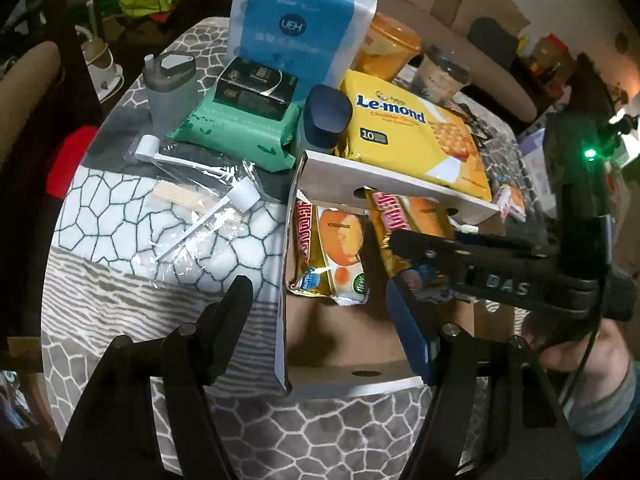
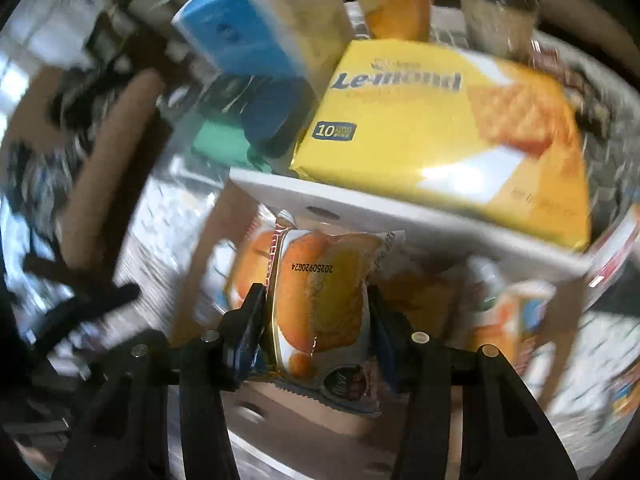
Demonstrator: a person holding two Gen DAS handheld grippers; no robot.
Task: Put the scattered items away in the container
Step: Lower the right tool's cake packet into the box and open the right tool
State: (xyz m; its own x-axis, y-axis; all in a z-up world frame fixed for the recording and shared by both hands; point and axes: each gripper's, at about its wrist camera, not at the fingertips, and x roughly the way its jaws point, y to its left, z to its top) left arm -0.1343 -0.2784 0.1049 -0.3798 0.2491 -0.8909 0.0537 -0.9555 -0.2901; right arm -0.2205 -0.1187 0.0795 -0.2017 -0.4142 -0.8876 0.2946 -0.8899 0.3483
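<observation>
Clamped in right gripper: orange-and-gold foil snack packet, carried over open cardboard box for dropping. Left gripper released, empty, above box's near edge.

Cardboard box, open-topped, white outside and brown inside, round holes in its walls; stands on the patterned surface; one snack cake packet, gold and orange wrapper, lies inside by the left wall; a second like packet sits upright over the box, pinched at its sides; yellow Le-mond biscuit pack lies flat across the box's far flap; dark blue capped bottle upright just left of it; green wipes pack flat on the surface, black box on top; blue-and-white tissue pack standing behind; grey bottle upright at far left; clear bag of white scoops flat beside the box.
</observation>
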